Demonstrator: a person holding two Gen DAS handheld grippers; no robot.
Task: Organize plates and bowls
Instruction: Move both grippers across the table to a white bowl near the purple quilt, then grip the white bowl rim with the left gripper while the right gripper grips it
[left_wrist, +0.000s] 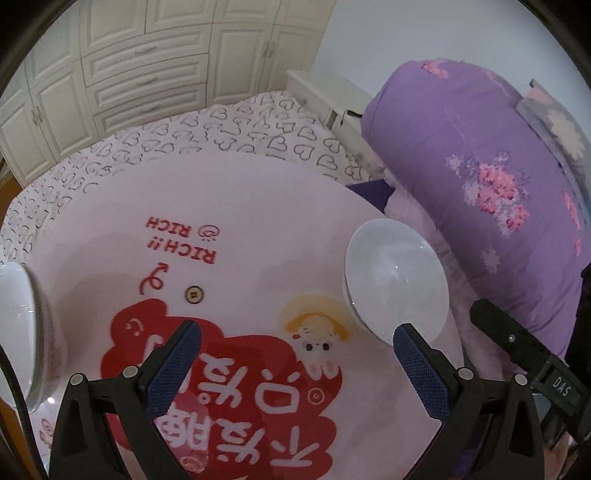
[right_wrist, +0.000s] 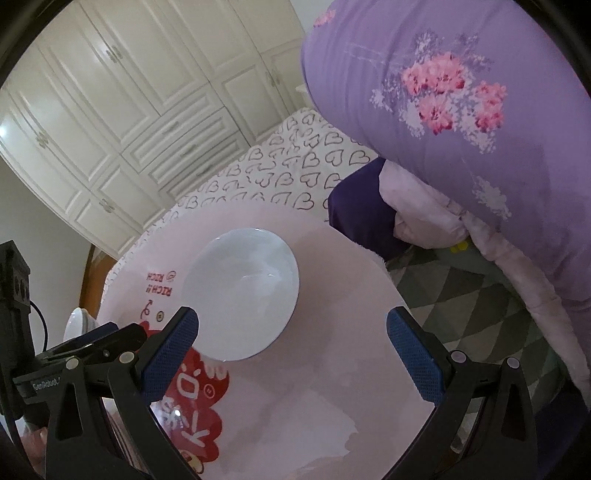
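White bowl (right_wrist: 242, 293) sitting empty on round pink table (right_wrist: 332, 369), toward 2 o'clock of the tabletop in the left wrist view, near its edge; seen just ahead of the right gripper (right_wrist: 291, 332), between centre and 10 o'clock of that view, rim close to the left blue pad but contact impossible to judge; second white bowl (left_wrist: 20, 332) at 9 o'clock in the left wrist view, near the table's edge, partly cut off and blurred; same one small at 8 o'clock in the right wrist view. Left gripper (left_wrist: 295, 345) spread wide over the printed red patch (left_wrist: 229, 380), clamped on nothing; right gripper likewise spread wide, holding nothing. Readable writing on the tabletop, upside down: "RICH!!" and "RICH" in red beside a small smiley; large white Chinese characters on the red patch, not clearly legible; cartoon figure (left_wrist: 317, 332) next to the patch; small brass-coloured fitting (left_wrist: 194, 294) near table centre. "DAS" on a black part at 4 o'clock, left wrist view; "GenRobot" on a black part at 8 o'clock, right wrist view. Purple floral quilt (right_wrist: 461, 110) at 1 o'clock; heart-print sheet (left_wrist: 184, 136) behind the table; cream wardrobe (right_wrist: 129, 92) at 11 o'clock.
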